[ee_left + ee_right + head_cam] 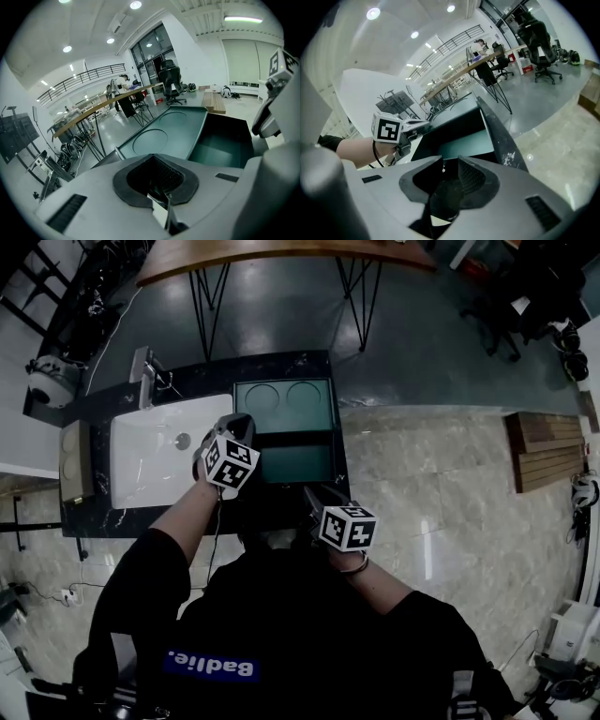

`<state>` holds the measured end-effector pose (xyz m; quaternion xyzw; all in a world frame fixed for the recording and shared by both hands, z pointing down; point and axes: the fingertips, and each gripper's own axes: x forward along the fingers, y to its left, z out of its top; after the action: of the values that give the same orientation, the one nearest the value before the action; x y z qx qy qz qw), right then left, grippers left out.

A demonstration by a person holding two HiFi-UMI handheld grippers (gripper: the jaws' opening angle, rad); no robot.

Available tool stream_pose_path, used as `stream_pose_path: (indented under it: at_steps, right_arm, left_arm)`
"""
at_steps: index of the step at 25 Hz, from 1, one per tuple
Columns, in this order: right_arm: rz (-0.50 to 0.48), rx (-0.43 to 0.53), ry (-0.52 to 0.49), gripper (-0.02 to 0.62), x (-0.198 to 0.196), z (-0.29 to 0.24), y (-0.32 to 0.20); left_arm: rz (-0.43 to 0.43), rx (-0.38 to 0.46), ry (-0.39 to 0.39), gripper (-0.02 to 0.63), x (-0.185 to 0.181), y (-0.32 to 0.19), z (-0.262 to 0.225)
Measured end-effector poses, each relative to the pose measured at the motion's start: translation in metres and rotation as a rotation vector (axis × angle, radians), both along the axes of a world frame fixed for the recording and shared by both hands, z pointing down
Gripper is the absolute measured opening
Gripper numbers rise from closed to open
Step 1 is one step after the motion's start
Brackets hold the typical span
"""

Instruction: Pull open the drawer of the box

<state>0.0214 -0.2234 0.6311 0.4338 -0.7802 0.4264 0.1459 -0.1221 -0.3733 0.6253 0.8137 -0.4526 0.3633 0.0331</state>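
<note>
- The box, dark green with two round hollows in its top, sits on the dark bench, just right of a white sink.
- Its drawer stands pulled out on the near side of the box, and its green inner floor shows from above.
- The left tool is clenched: in the left gripper view its dark pads meet at the tip with nothing between them.
- In the head view the left tool hangs over the left edge of the box and drawer, between them and the sink. Whether it touches the box cannot be told.
- The right tool is released. In the right gripper view a gap shows between its pads with nothing in it, and the open drawer lies beyond the tips, apart from them.
- In the head view the right tool is by the near right corner of the drawer, at the near edge of the bench.
- A tap stands at the far end of the sink.
- A wooden table on thin black legs stands farther off on the grey floor.
</note>
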Motion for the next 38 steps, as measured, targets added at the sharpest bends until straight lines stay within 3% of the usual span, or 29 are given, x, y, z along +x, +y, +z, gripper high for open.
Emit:
stream_pose_path:
  at_steps: [8,16,23,32,38]
  right_arm:
    - [-0.027,0.146,0.030,0.078,0.030,-0.038,-0.016]
    - [-0.150,0.194,-0.011,0.078,0.035,-0.047,-0.022]
    - [-0.246,0.202,-0.047,0.078,0.016,-0.047,-0.022]
    - [-0.248,0.239,-0.058,0.078,0.002,-0.061,-0.009]
    - [-0.241,0.269,-0.042,0.078,-0.024,-0.073,0.029]
  left_arm:
    - [-0.083,0.002,-0.032,0.002,-0.005,0.007,0.000]
    - [-0.215,0.035,-0.008,0.002,-0.010,0.033,-0.019]
    - [-0.325,0.044,0.066,0.002,-0.021,0.075,-0.034]
    - [-0.339,0.095,0.171,0.002,-0.017,0.125,-0.073]
    - [-0.322,0.138,0.255,0.002,-0.026,0.183,-0.097]
